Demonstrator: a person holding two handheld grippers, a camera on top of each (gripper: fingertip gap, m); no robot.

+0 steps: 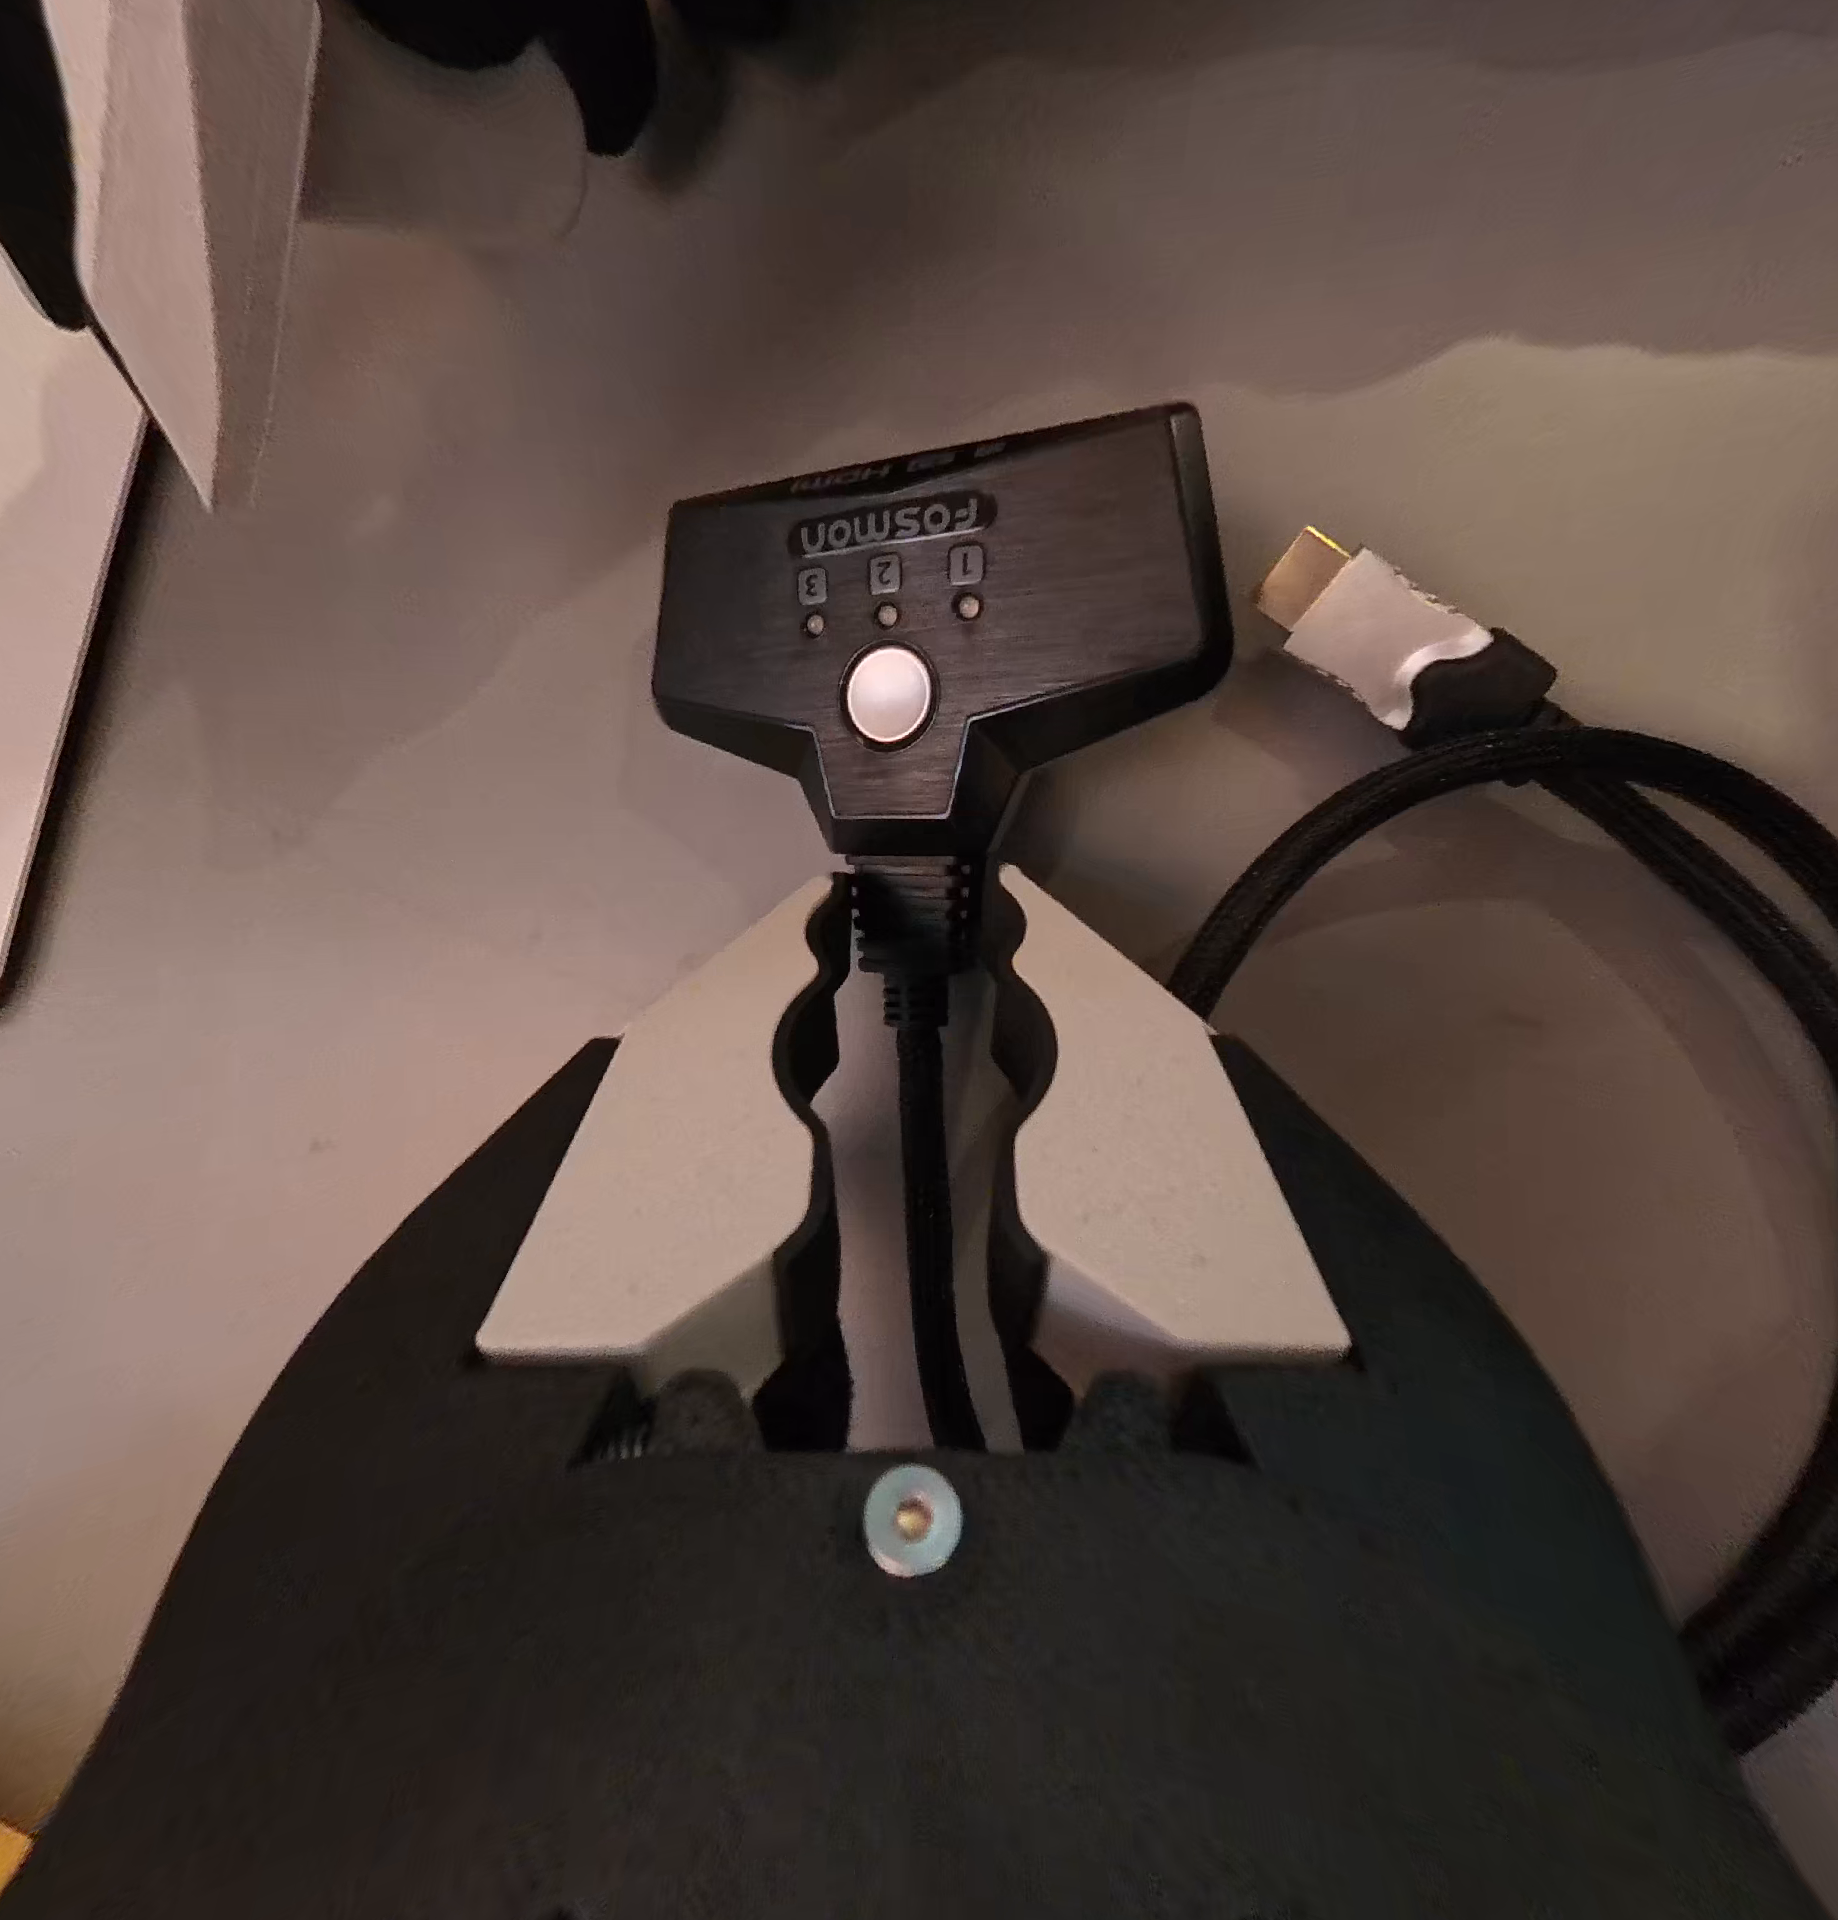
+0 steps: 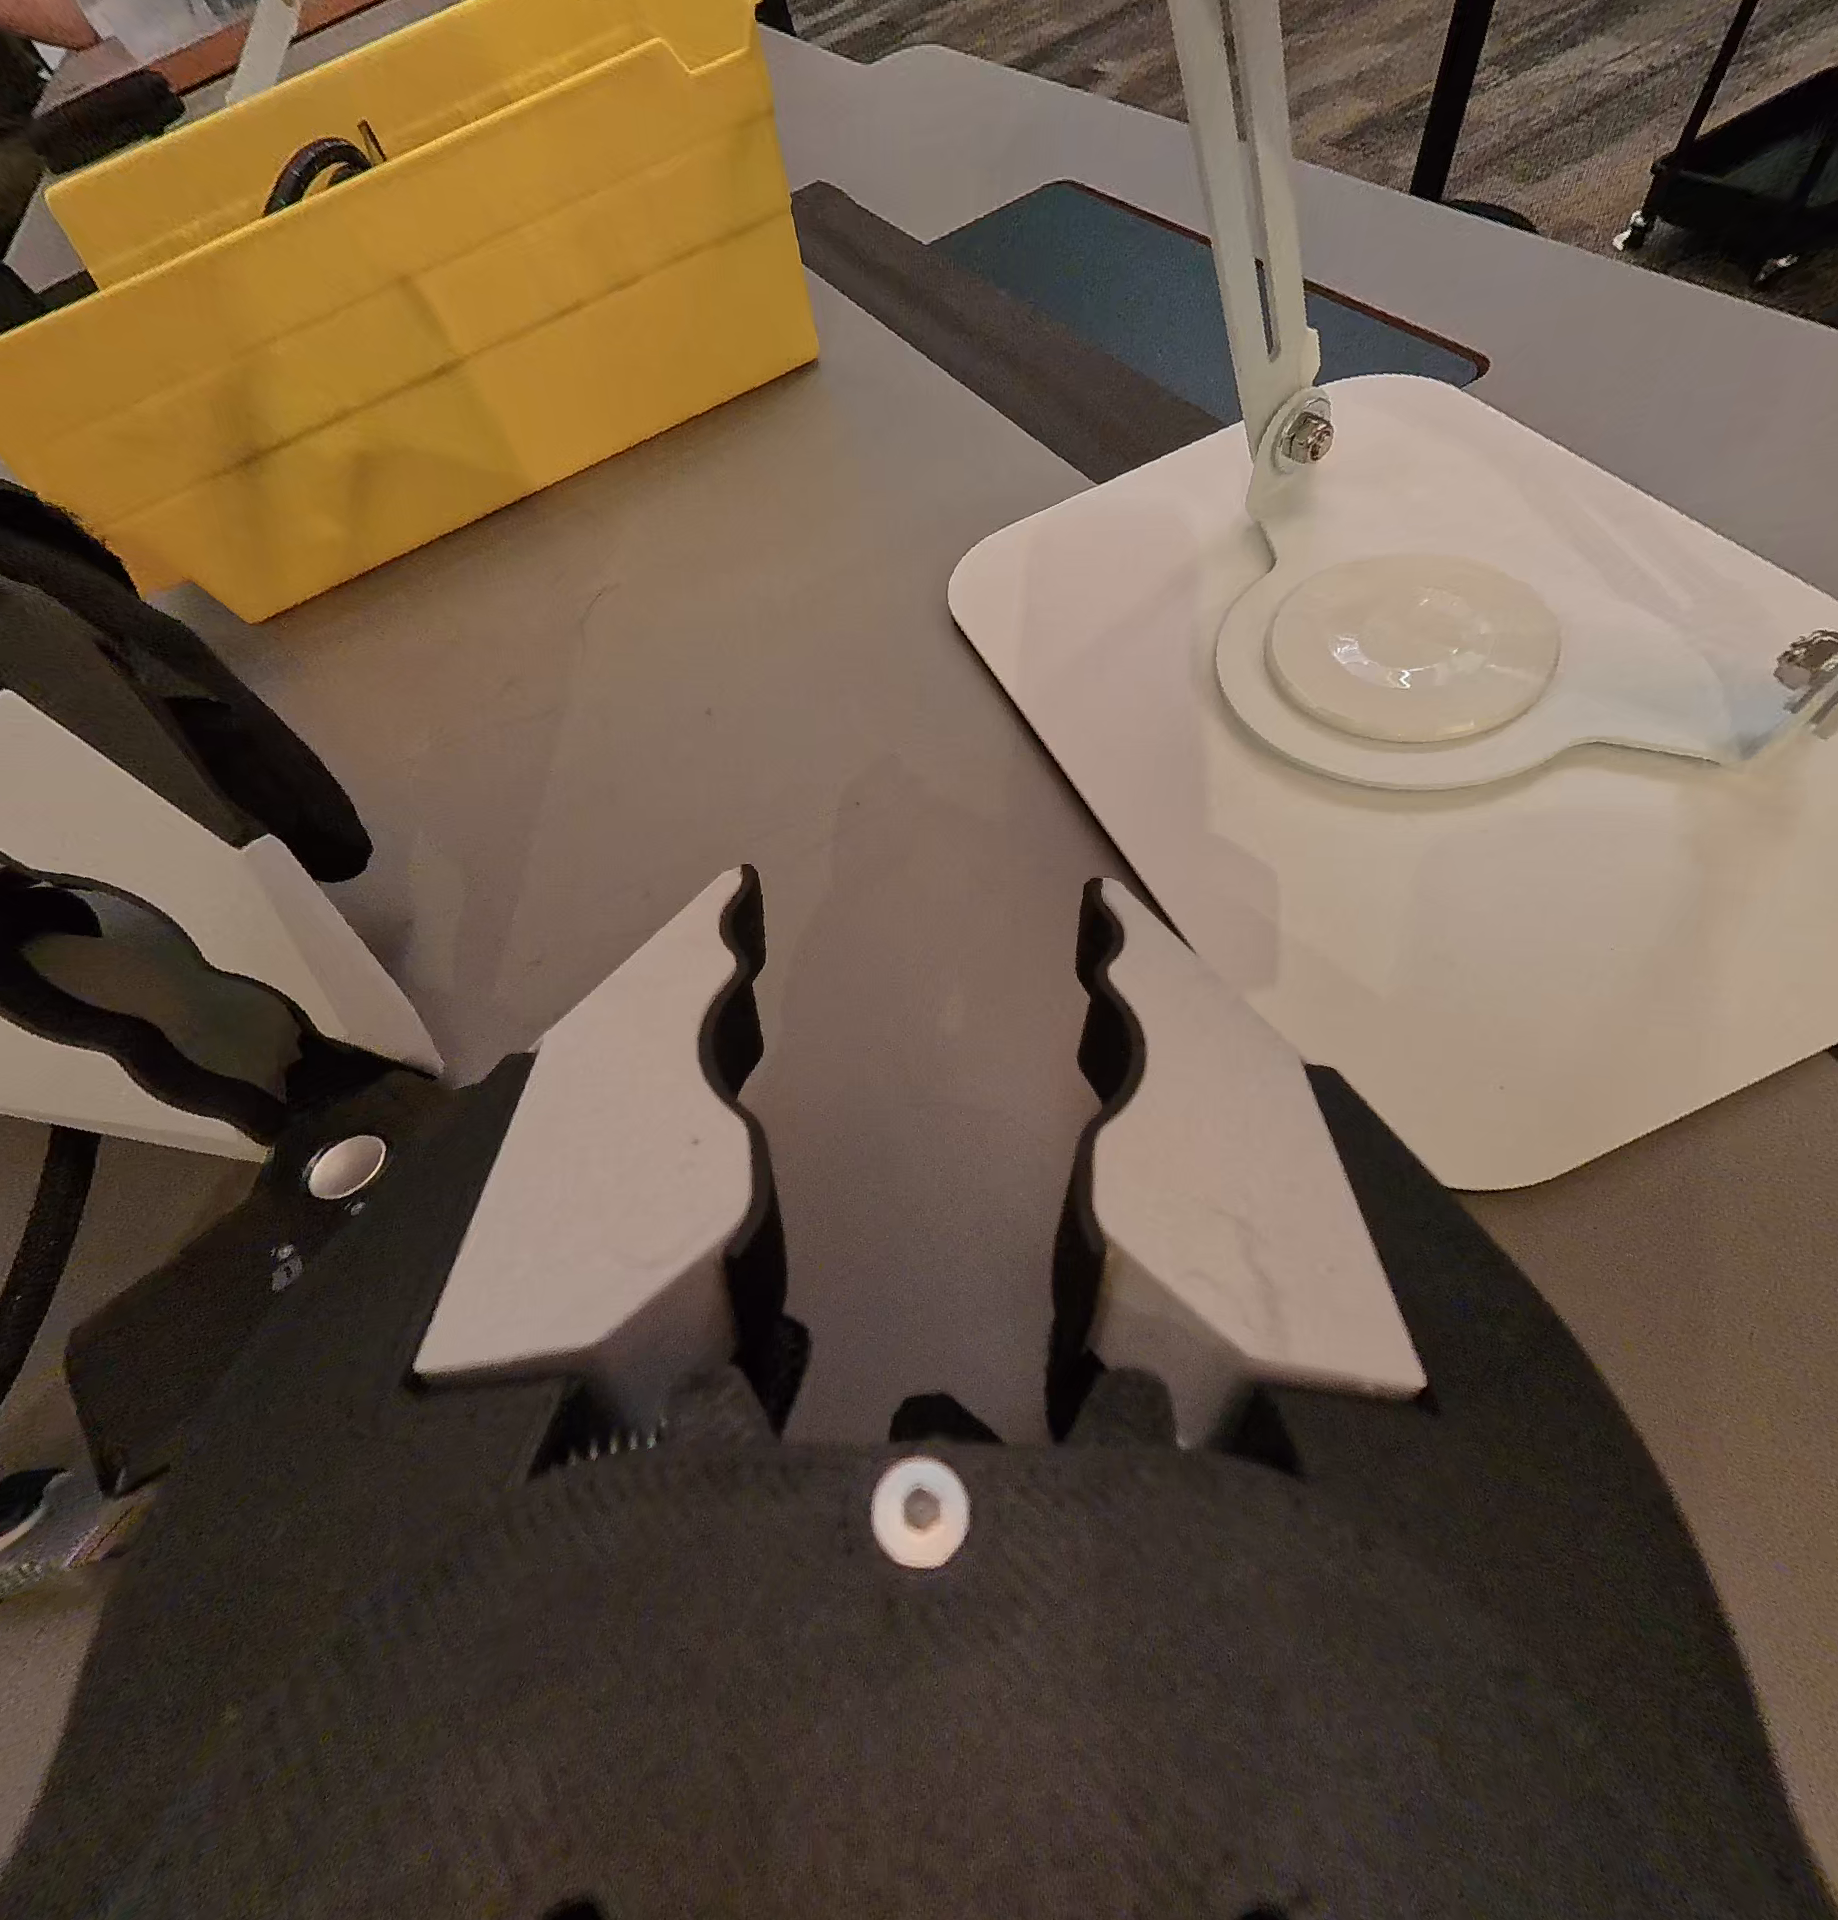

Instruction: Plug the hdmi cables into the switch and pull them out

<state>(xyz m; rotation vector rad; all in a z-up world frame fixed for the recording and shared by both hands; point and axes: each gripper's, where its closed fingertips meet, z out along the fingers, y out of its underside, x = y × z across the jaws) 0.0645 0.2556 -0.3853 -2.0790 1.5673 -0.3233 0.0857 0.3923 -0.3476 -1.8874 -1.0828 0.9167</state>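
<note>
**Switch held, no cable yet plugged**

A grey bench (image 2: 790, 644) is seen, with carpeted floor beyond it. On it stand a white stand base (image 2: 1517, 935) and a yellow folder box (image 2: 395, 343), in which a dark round item is partly visible. The right gripper (image 2: 920, 904) is held open and empty above bare bench. The left gripper (image 1: 904, 904) is closed on the ribbed neck of the black switch (image 1: 936, 603), whose far ports appear unoccupied. A braided hdmi cable (image 1: 1580, 852) lies coiled just beside the switch, its plug (image 1: 1341, 613) free. Insertion is judged not yet begun; next, the plug must be grasped and aligned with a port.
</note>
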